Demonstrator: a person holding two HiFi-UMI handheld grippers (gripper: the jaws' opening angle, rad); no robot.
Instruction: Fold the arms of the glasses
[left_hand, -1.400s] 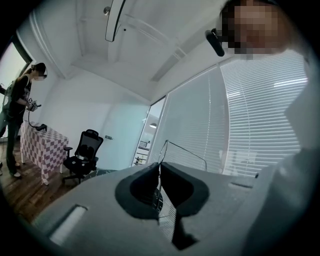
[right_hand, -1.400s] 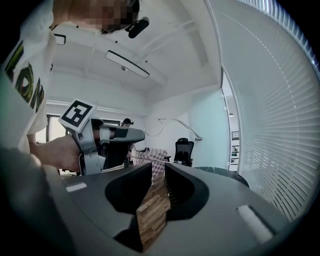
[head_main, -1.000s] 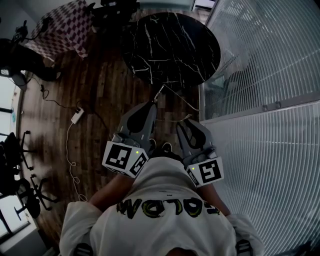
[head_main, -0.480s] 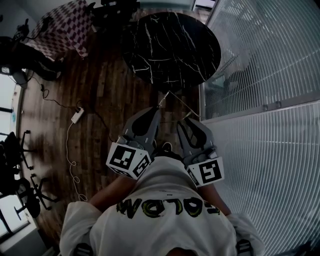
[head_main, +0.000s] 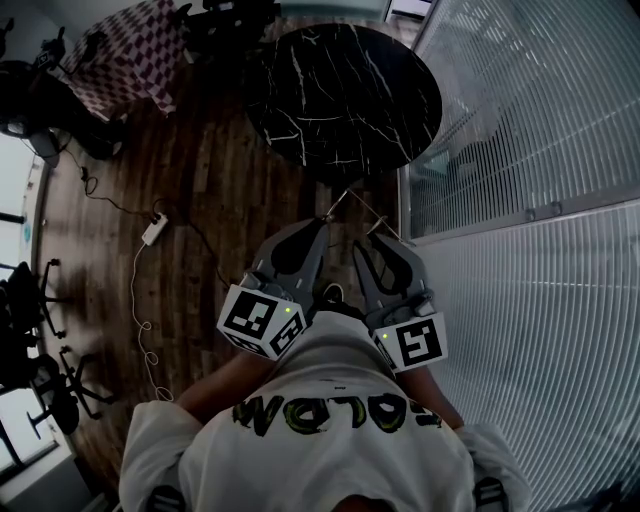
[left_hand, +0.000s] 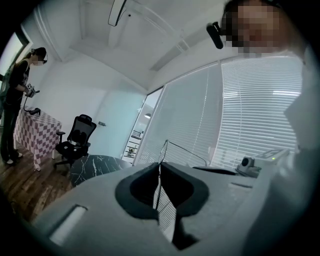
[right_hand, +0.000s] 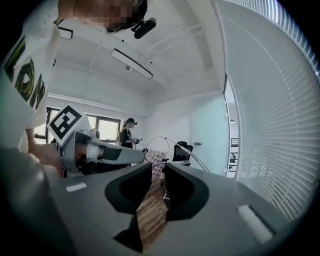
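Thin wire-framed glasses (head_main: 345, 193) hang in the air between my two grippers, above the wooden floor. My left gripper (head_main: 322, 224) is shut on one thin wire end; in the left gripper view the wire (left_hand: 185, 151) rises from its jaws (left_hand: 160, 167) and runs right to the dark right gripper (left_hand: 220, 171). My right gripper (head_main: 378, 238) holds the other end with its jaws a little apart (right_hand: 158, 170). A rim loop and a long arm of the glasses (right_hand: 187, 154) arch over its right jaw. The left gripper (right_hand: 100, 150) shows close at the left of the right gripper view.
A round black marble table (head_main: 345, 95) stands just ahead. Window blinds (head_main: 530, 120) run along the right. A checkered-cloth table (head_main: 125, 55) and office chairs (left_hand: 75, 137) are at the far left, with a person (left_hand: 15, 100) beside them. A power strip (head_main: 153, 232) lies on the floor.
My left gripper has moved lower in the picture and to the right, closer to the right gripper, and the wire between them has drawn in. The right gripper has kept still.
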